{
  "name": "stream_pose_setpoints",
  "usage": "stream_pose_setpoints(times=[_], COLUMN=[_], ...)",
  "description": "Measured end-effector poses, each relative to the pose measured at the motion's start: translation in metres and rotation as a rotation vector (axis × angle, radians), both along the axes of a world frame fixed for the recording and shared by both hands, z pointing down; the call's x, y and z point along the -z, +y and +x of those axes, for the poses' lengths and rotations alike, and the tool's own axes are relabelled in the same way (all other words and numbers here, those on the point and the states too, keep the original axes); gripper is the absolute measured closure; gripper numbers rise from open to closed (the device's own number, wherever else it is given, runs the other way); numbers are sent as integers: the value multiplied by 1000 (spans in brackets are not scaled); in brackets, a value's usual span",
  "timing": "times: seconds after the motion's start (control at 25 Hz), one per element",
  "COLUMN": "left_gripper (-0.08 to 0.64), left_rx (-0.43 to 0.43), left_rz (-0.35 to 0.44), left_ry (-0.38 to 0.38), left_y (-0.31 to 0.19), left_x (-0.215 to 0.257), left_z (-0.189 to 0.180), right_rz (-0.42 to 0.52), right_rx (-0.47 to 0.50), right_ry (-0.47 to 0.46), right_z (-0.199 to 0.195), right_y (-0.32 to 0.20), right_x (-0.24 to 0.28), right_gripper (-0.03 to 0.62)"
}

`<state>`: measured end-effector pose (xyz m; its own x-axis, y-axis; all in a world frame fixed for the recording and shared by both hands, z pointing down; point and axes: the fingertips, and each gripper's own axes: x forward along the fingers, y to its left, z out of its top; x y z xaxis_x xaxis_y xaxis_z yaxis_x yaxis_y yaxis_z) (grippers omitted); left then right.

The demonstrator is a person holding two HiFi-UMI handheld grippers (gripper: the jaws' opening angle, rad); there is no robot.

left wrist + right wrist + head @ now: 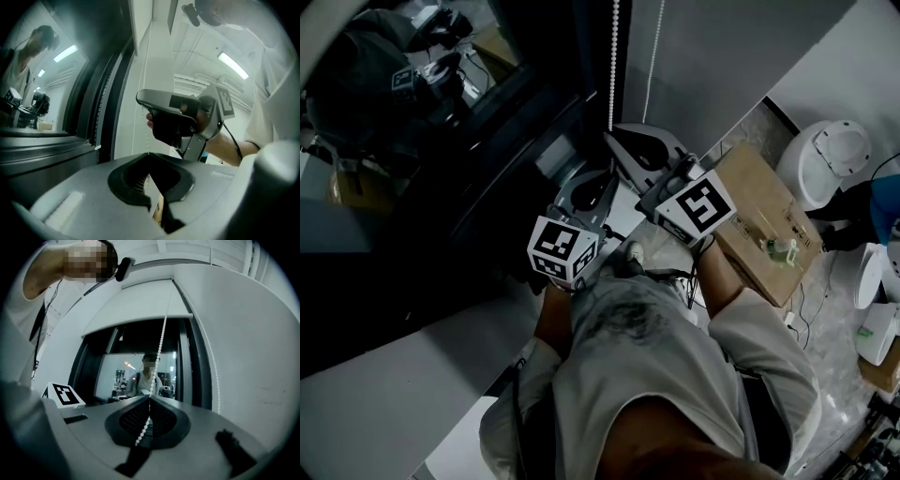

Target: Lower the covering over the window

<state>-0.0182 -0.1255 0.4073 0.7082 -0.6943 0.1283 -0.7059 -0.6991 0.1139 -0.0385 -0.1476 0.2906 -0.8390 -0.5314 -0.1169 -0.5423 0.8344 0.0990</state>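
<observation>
A white roller blind covers the top of the dark window; its lower edge hangs above the glass. One strand of its white bead chain runs down into my right gripper, which is shut on it, with loose beads trailing over the pads. A second strand hangs free at the right. My left gripper is shut on a thin bead chain just below the right gripper. From the head view, both grippers sit under the chain by the window frame.
A dark window sill and frame run along the left. A cardboard box with a small bottle lies on the floor to the right, next to white ceramic fixtures. The pane reflects a person and the grippers.
</observation>
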Motion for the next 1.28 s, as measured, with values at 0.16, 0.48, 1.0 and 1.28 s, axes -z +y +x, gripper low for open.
stream_pose_setpoints(times=[0.16, 0.48, 1.0, 1.28], left_gripper=[549, 549, 524, 480], left_rx=[-3, 2, 20, 11], left_rz=[-20, -39, -12, 45], left_ry=[-3, -9, 9, 61], left_y=[4, 4, 8, 12], left_x=[-10, -17, 3, 34], left_z=[1, 0, -5, -12], right_rz=[-29, -91, -106, -80], right_rx=[5, -15, -19, -13], right_ry=[2, 50, 36, 54], right_z=[0, 3, 11, 10], right_y=[2, 1, 2, -1], right_x=[-12, -44, -53, -52], right_gripper=[575, 575, 575, 575])
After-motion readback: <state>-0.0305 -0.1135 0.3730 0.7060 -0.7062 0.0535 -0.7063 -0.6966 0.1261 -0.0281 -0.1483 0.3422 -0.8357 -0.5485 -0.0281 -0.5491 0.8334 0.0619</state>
